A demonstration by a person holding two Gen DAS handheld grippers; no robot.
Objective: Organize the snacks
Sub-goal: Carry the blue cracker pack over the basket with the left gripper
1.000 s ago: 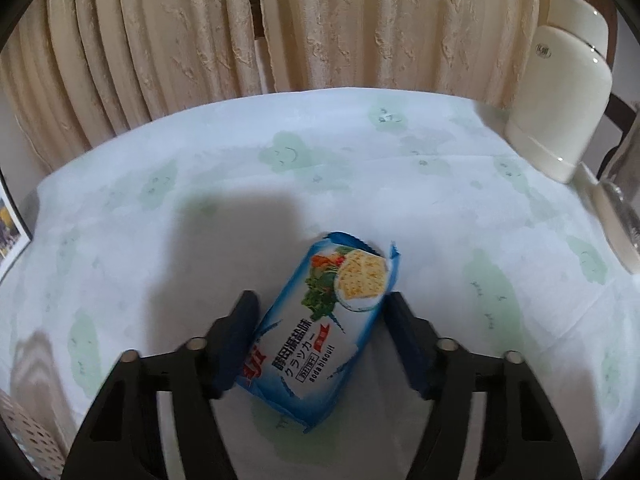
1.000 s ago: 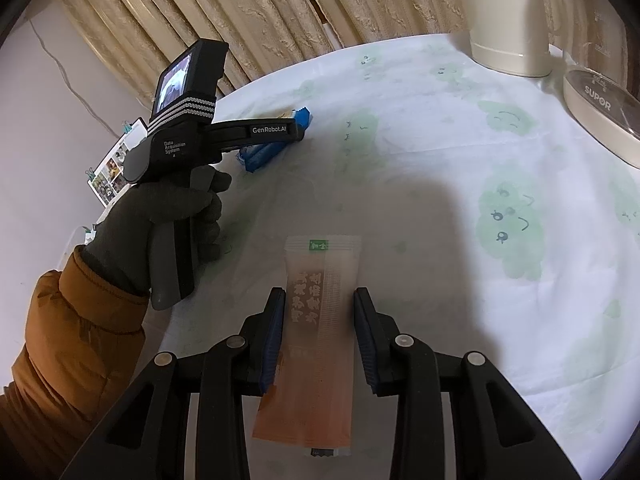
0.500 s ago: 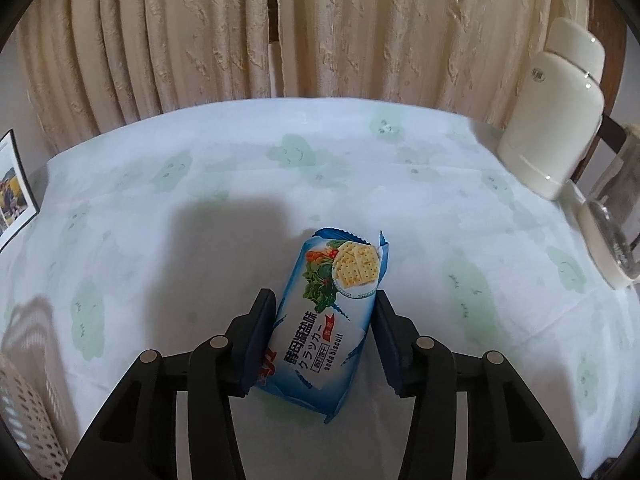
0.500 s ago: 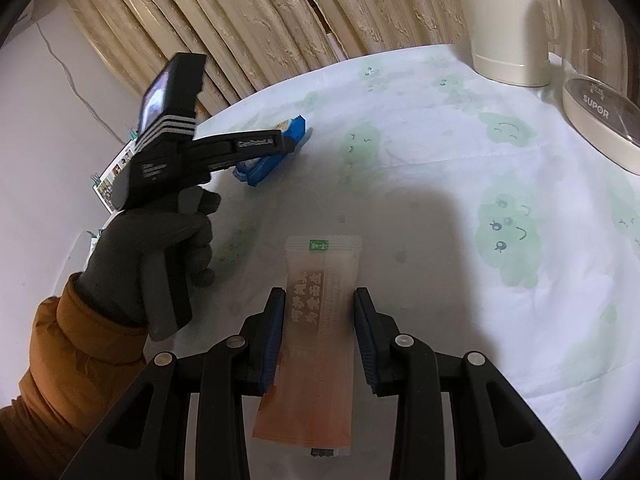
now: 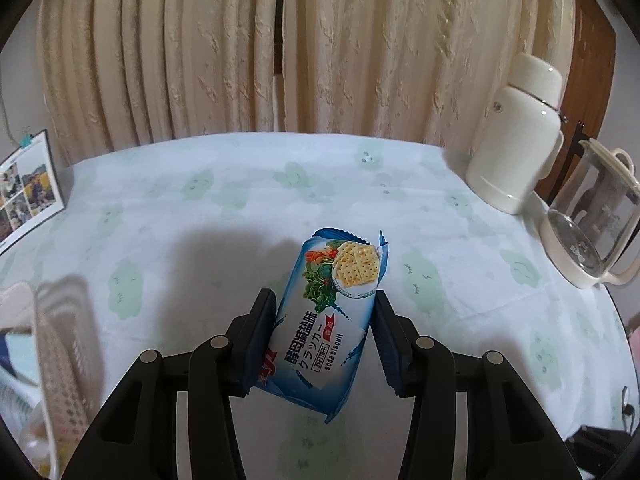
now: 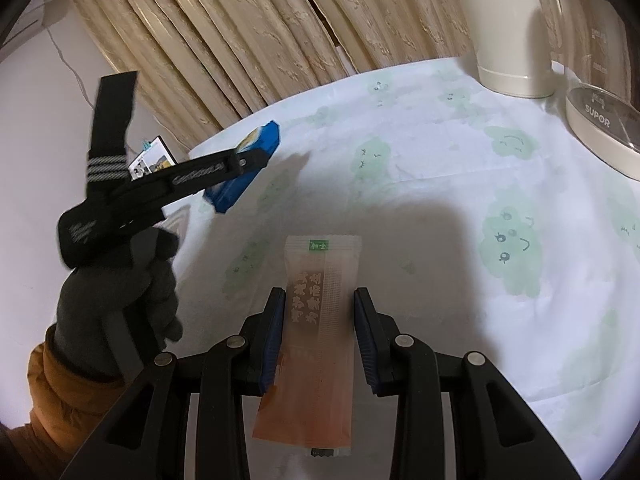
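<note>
While the left gripper [image 5: 325, 308] clamps a blue cracker pack [image 5: 326, 322] between its pads, the pack hangs clear of the tablecloth [image 5: 208, 216], tilted with its far end up and to the right; a mesh basket [image 5: 60, 344] sits low to that gripper's left, a white flask [image 5: 516, 140] and a glass kettle [image 5: 596, 220] far off to its right, and a photo card [image 5: 28, 184] leans at the far left edge; curtains [image 5: 240, 48] hang beyond. The right gripper [image 6: 319, 316] is closed on an orange sachet [image 6: 316, 332], which lies lengthwise between the pads and juts past them ahead and behind, above the cloth; up and to its left, a gloved hand [image 6: 116, 304] holds the other tool aloft with the pack in its tips.
</note>
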